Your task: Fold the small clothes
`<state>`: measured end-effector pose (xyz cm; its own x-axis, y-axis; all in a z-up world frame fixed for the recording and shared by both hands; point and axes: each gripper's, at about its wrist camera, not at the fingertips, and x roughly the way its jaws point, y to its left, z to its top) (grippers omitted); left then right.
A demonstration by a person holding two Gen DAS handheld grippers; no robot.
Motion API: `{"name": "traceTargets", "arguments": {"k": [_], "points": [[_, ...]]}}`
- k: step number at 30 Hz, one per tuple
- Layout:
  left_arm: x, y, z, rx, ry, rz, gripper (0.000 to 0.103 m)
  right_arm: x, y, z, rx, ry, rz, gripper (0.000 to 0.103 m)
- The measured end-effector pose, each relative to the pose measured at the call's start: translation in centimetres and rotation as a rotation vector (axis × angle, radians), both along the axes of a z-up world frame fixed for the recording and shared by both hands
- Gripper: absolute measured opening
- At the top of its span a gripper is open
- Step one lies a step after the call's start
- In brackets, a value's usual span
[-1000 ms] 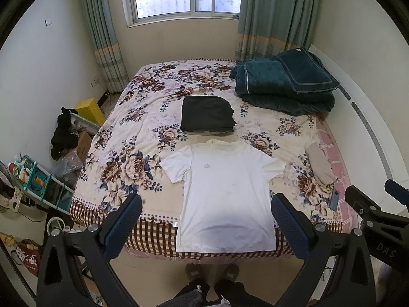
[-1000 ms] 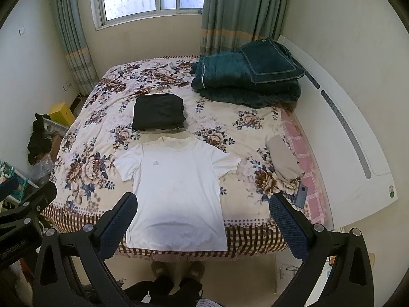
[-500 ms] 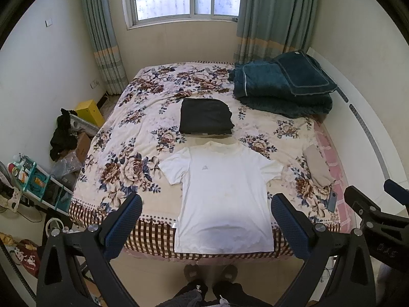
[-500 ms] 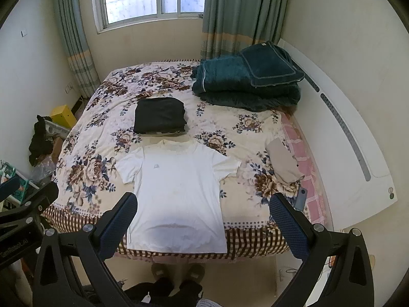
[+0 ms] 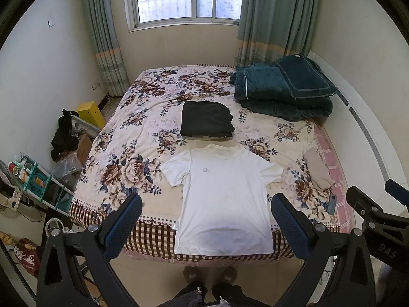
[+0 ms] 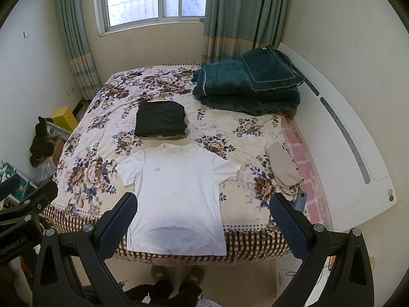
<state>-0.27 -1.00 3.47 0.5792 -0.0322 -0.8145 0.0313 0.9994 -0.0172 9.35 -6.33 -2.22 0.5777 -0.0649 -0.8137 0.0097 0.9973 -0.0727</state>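
Observation:
A white T-shirt (image 5: 223, 194) lies flat, front up, on the near part of the floral bed (image 5: 133, 168), its hem hanging over the near edge. It also shows in the right wrist view (image 6: 176, 197). A folded black garment (image 5: 206, 122) lies just beyond its collar, also in the right wrist view (image 6: 160, 122). My left gripper (image 5: 205, 226) is open and empty, held high above the hem. My right gripper (image 6: 202, 223) is open and empty, likewise high above the hem.
A folded teal quilt (image 5: 281, 92) sits at the far right of the bed. A beige garment (image 5: 317, 171) and a phone (image 5: 331, 203) lie at the right edge. A white headboard panel (image 6: 345, 153) runs along the right. A shelf cart (image 5: 33, 179) and clutter stand left. My slippered feet (image 5: 209, 273) are below.
Both grippers have drawn back and up a little, so the bed and shirt look slightly farther away. Both stay open. The clothes have not moved.

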Motion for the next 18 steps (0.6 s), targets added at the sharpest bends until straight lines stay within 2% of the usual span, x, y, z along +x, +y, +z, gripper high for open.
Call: {"name": "traceTargets", "arguments": {"k": [6, 18], "points": [[-0.08, 0.04, -0.04, 0.000, -0.003, 0.000, 0.103, 0.41, 0.57, 0.90, 0.004, -0.005, 0.002, 0.103], [-0.33, -0.08, -0.02, -0.007, -0.004, -0.002, 0.103, -0.47, 0.89, 0.85, 0.005, -0.011, 0.000, 0.103]]}}
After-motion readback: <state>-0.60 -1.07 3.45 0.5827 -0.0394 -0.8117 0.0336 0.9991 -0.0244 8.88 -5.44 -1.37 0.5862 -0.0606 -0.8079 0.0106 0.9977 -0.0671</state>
